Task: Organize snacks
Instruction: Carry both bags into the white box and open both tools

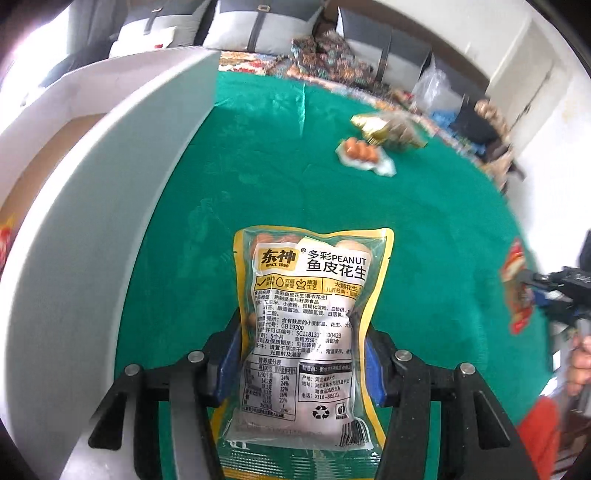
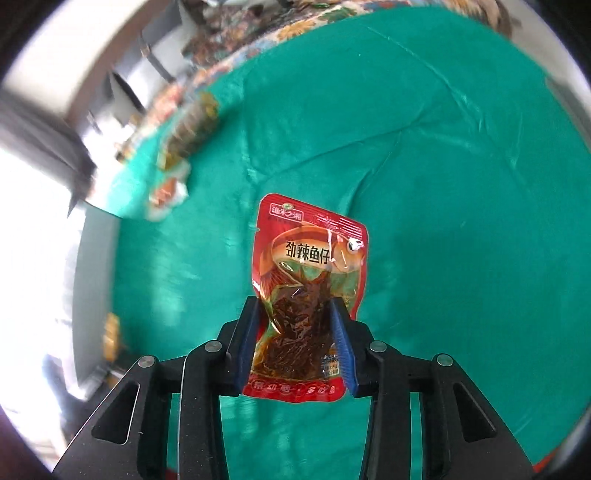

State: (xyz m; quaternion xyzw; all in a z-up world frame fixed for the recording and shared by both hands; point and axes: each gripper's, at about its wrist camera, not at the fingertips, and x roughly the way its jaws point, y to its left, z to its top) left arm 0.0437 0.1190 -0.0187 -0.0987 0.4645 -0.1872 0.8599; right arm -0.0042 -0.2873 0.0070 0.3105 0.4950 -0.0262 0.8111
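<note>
A green cloth [image 1: 369, 192] covers the table, with a patterned cloth [image 1: 332, 62] showing past its far edge, grey and white sofa cushions [image 1: 236, 26] beyond that, a white cabinet [image 1: 532, 70] to its right, and bright daylight washing out the room on its left.

**A Green Cloth and the Room Behind**

A green cloth [image 1: 369, 192] covered the table. A flowery cloth [image 1: 243, 64] peeked out at its far edge. Grey cushions [image 1: 236, 26] sat behind it. A clear plastic bag [image 1: 430, 86], maybe crumpled, lay near a white cupboard [image 1: 532, 70].
</note>
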